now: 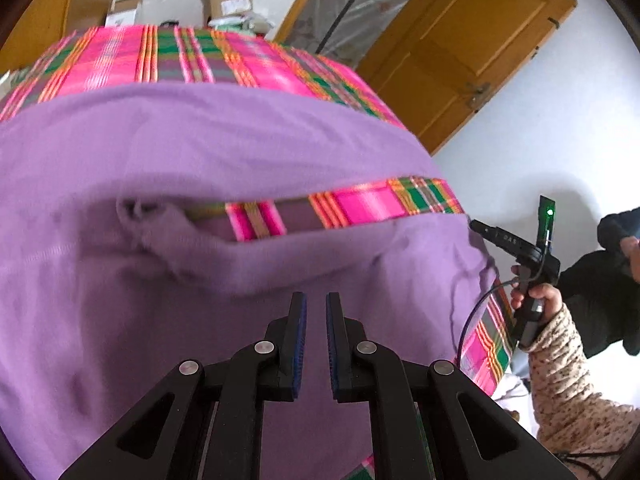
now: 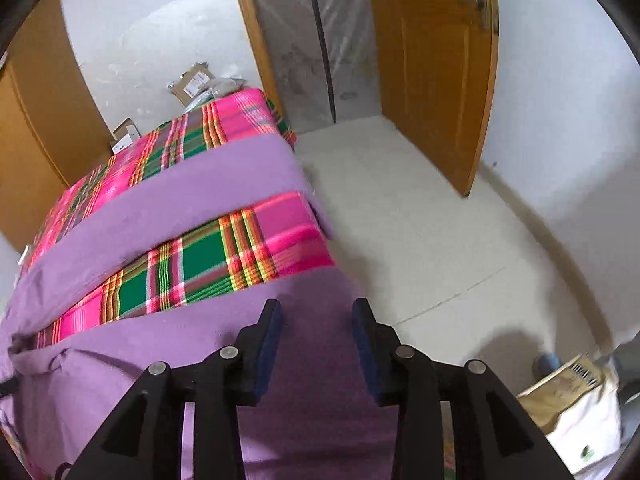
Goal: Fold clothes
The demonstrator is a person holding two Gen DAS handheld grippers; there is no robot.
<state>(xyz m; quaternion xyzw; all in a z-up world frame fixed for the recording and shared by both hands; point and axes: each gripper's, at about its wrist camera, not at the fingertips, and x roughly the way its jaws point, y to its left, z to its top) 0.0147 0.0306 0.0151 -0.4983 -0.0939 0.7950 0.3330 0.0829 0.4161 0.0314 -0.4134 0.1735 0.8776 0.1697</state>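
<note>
Covering most of the work surface, the pink-and-green plaid cloth [image 1: 256, 60] spreads over the table from the near edge to the far end. The purple garment [image 1: 200, 152] lies flat on this cloth, with one band of fabric running across the far part and a larger body section at the near side; a strip of plaid shows between the two sections.

The left gripper [image 1: 316, 308] hangs directly over the near body section of the garment. Its jaws stand slightly apart with a narrow gap, and nothing sits between the blue pads. The garment's neckline area lies just beyond and to the left of the fingertips.

The right gripper [image 2: 316, 312] hangs over the right near part of the purple garment [image 2: 304, 408], close to the table's right edge. Its jaws are spread wide and hold nothing.

The left wrist view alone shows the right gripper from outside, held in a hand [image 1: 538, 300] with a speckled sleeve [image 1: 568, 380], at the garment's right edge, plus cardboard boxes [image 1: 228, 2] beyond the table. The right wrist view alone shows the pale floor [image 2: 420, 240], an open wooden door [image 2: 432, 60] and a white bag [image 2: 580, 420] at the near right.
</note>
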